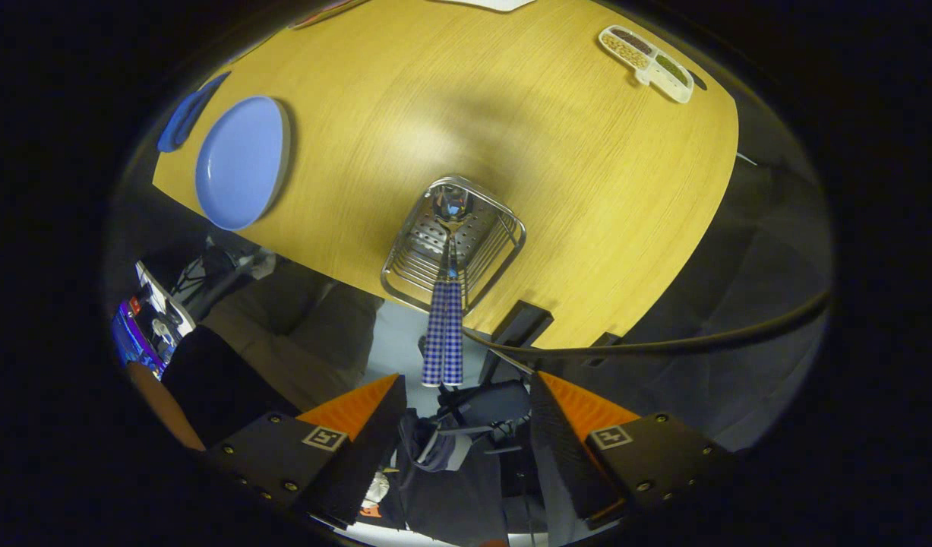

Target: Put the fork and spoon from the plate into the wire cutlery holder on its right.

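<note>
I look down from above the table. The wire cutlery holder stands near the table's near edge, just beyond my fingers. Two pieces of cutlery with blue-checked handles stand in it side by side, handles up, reaching toward my gripper; a shiny spoon bowl shows at the holder's bottom. Which handle is the fork's I cannot tell. The blue plate lies bare to the holder's left. My gripper hangs open above the handles' tips, nothing between its fingers.
A white divided tray with several fillings sits at the table's far right. A blue flat thing lies beyond the plate. A black cable crosses below the table edge. A seated person's legs and bags are below.
</note>
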{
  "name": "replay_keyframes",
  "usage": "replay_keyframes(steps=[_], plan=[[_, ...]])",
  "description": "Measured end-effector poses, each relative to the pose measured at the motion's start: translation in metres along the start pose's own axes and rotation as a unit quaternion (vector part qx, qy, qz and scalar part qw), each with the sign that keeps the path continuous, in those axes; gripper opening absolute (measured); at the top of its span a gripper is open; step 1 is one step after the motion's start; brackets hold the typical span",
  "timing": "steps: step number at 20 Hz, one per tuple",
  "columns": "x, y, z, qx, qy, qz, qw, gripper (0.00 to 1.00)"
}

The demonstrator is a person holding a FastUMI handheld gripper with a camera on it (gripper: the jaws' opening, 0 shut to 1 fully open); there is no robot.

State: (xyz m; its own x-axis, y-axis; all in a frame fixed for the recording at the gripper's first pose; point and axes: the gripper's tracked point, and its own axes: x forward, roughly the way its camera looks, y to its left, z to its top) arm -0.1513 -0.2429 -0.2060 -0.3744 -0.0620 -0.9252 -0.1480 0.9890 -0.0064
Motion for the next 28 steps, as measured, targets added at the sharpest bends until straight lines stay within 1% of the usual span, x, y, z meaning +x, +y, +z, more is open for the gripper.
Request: replay_keyframes(steps=[1, 5, 6, 8, 11, 14, 16, 18, 20, 22, 24, 26, 28], plan=[[-0.004, 0.003, -0.001, 0.007, -0.017, 0.004, 1.0, 0.97], [-0.006, 0.022, -0.021, 0.038, -0.075, 0.033, 0.996, 0.97], [-0.005, 0.026, -0.025, 0.04, -0.087, 0.035, 0.995, 0.97], [-0.003, 0.025, -0.033, 0.045, -0.105, 0.023, 0.993, 0.97], [0.004, 0.033, -0.044, 0.051, -0.129, 0.021, 0.99, 0.97], [0.004, 0.04, -0.048, 0.074, -0.178, 0.014, 0.981, 0.97], [-0.008, 0.049, -0.043, 0.098, -0.233, 0.018, 0.967, 0.98], [-0.024, 0.06, -0.039, 0.121, -0.295, 0.019, 0.948, 0.98], [-0.035, 0.07, -0.037, 0.131, -0.345, 0.01, 0.929, 0.98], [-0.047, 0.091, -0.034, 0.137, -0.38, 0.015, 0.915, 0.97], [-0.06, 0.106, -0.025, 0.145, -0.418, 0.022, 0.896, 0.98], [-0.077, 0.114, -0.012, 0.152, -0.471, 0.019, 0.869, 0.97], [-0.097, 0.123, -0.003, 0.161, -0.522, 0.019, 0.837, 0.98]])
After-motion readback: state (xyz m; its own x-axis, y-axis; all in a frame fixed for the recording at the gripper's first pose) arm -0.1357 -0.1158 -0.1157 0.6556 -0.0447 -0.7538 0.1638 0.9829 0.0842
